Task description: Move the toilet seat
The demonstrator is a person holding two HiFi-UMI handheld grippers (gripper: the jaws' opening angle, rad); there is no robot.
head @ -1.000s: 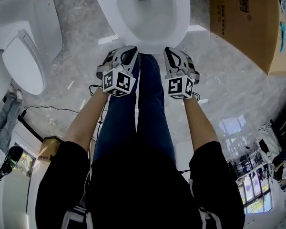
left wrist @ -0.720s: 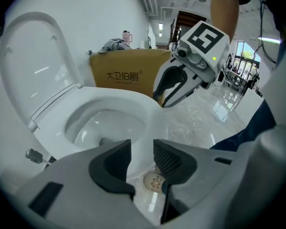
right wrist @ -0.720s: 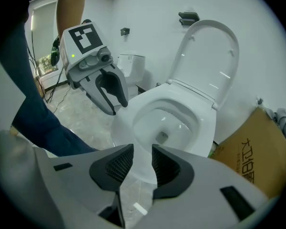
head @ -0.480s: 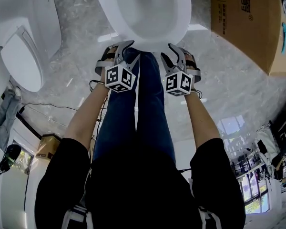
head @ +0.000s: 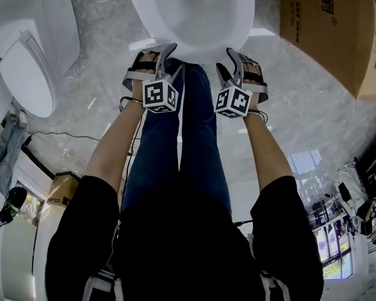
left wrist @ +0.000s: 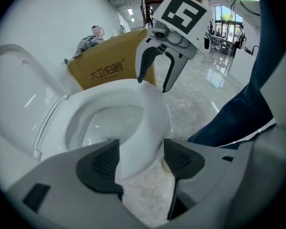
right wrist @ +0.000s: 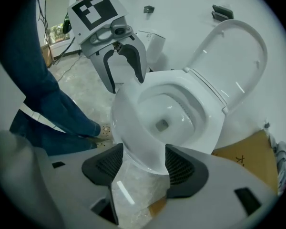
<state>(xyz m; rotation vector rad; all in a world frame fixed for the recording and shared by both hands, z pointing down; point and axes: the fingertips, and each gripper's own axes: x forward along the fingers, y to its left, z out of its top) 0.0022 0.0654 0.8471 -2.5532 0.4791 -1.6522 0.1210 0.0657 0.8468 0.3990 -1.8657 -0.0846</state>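
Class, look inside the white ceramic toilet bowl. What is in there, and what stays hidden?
Inside the white ceramic toilet bowl only the small grey drain opening at the bottom shows; no loose object. The front rim covers the near inner wall.

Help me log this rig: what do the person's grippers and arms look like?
The left gripper and right gripper have light grey bodies and dark ribbed pads on the tongs. Each carries a white cube with black square markers. The person wears black short sleeves. Both tongs are opening, with the toilet rim between them.
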